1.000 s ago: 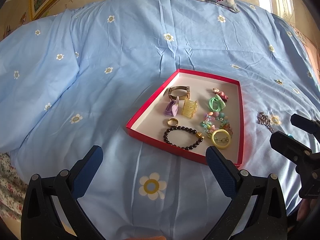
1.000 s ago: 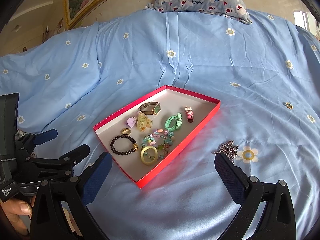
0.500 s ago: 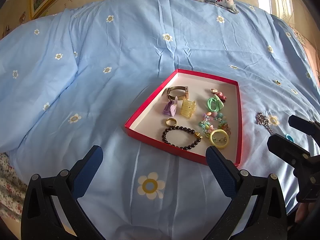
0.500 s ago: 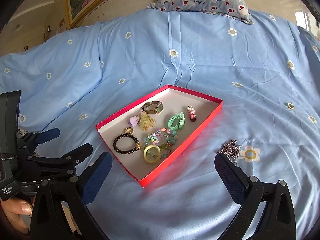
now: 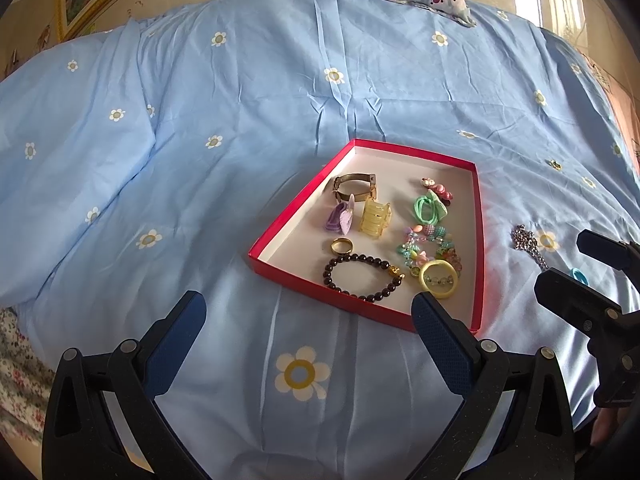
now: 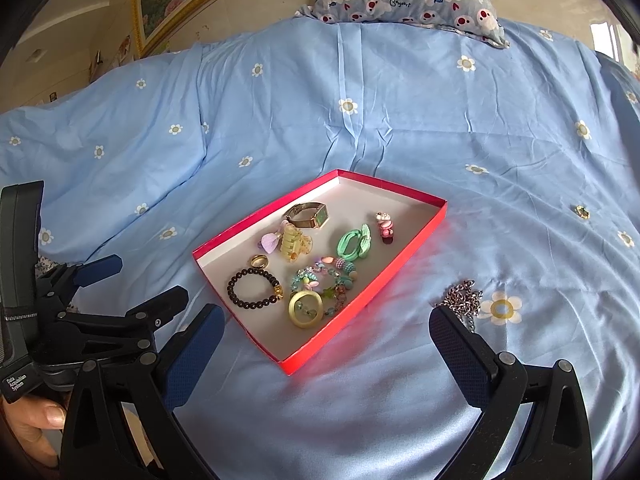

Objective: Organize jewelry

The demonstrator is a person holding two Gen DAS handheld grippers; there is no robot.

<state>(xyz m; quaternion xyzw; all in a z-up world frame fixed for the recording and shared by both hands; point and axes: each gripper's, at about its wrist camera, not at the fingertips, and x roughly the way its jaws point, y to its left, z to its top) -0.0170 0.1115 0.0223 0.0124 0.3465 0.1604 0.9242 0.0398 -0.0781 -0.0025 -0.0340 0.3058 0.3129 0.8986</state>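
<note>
- Lying on a blue daisy-print sheet (image 5: pixel 240 120), a shallow red tray (image 5: pixel 360 304) sits at the middle of both views, its white floor holding most of the jewelry.
- The left gripper (image 5: pixel 308 312) hovers above the sheet at 6 o'clock of the tray, its jaws spread wide and holding nothing.
- In the tray, left side: a gold watch (image 5: pixel 354 186) at 11 o'clock, a purple clip (image 5: pixel 341 216) and a yellow claw clip (image 5: pixel 374 218) touching just below it, then a gold ring (image 5: pixel 342 245) and a dark bead bracelet (image 5: pixel 362 276) at 7 o'clock.
- Right side of the tray: a pink charm (image 5: pixel 436 188) at 1 o'clock, a green hair tie (image 5: pixel 430 208) beside it, a pastel bead bracelet (image 5: pixel 430 246), and a yellow ring (image 5: pixel 439 279) at 5 o'clock.
- A silver chain (image 6: pixel 460 300) lies on the sheet at 3 o'clock of the tray, apart from it.
- The right gripper (image 6: pixel 326 334) is wide open and empty; the chain's near end runs behind its right finger (image 6: pixel 460 352).
- A small blue loop (image 5: pixel 579 276) lies beyond the chain.
- A small gold piece (image 6: pixel 581 211) rests far right.
</note>
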